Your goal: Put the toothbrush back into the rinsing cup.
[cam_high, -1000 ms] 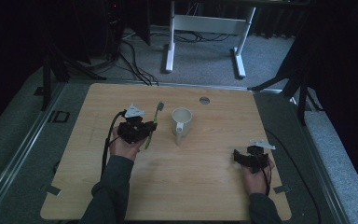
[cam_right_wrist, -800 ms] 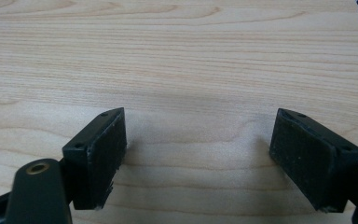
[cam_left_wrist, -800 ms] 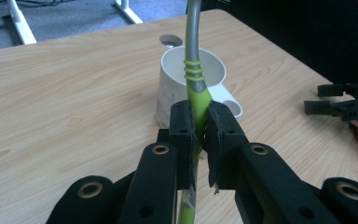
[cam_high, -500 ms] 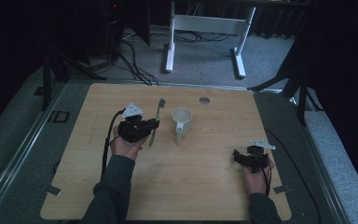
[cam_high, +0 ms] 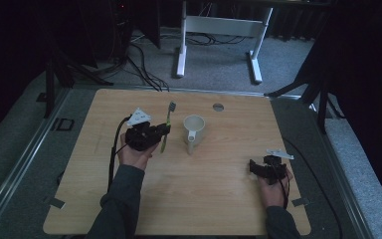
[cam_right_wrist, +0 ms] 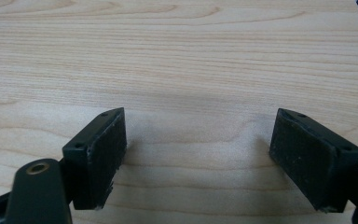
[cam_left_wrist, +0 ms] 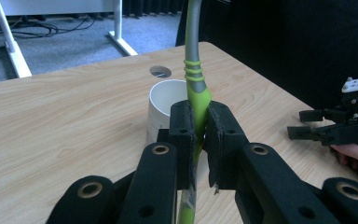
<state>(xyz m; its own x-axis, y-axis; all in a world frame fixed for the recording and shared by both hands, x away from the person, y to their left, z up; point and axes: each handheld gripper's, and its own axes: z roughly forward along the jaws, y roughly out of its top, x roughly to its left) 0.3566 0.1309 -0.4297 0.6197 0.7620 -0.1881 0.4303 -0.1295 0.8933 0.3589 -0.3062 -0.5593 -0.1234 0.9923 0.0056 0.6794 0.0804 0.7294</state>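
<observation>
A green and grey toothbrush (cam_high: pixel 166 127) stands nearly upright in my left gripper (cam_high: pixel 162 130), whose jaws are shut on its green handle (cam_left_wrist: pixel 199 100). The bristle head points toward the table's far edge. A white mug (cam_high: pixel 194 130) stands just right of the brush, handle toward the person; in the left gripper view the mug (cam_left_wrist: pixel 163 109) sits right behind the jaws. My right gripper (cam_high: pixel 254 166) rests low near the table's right front, open, with bare wood between its pads (cam_right_wrist: pixel 98 156).
The wooden table (cam_high: pixel 219 194) has a round cable hole (cam_high: pixel 218 106) near its far edge. A white desk frame and cables stand on the floor beyond. Wide bare wood lies between the two hands. My right gripper (cam_left_wrist: pixel 317 130) also appears at the left gripper view's right edge.
</observation>
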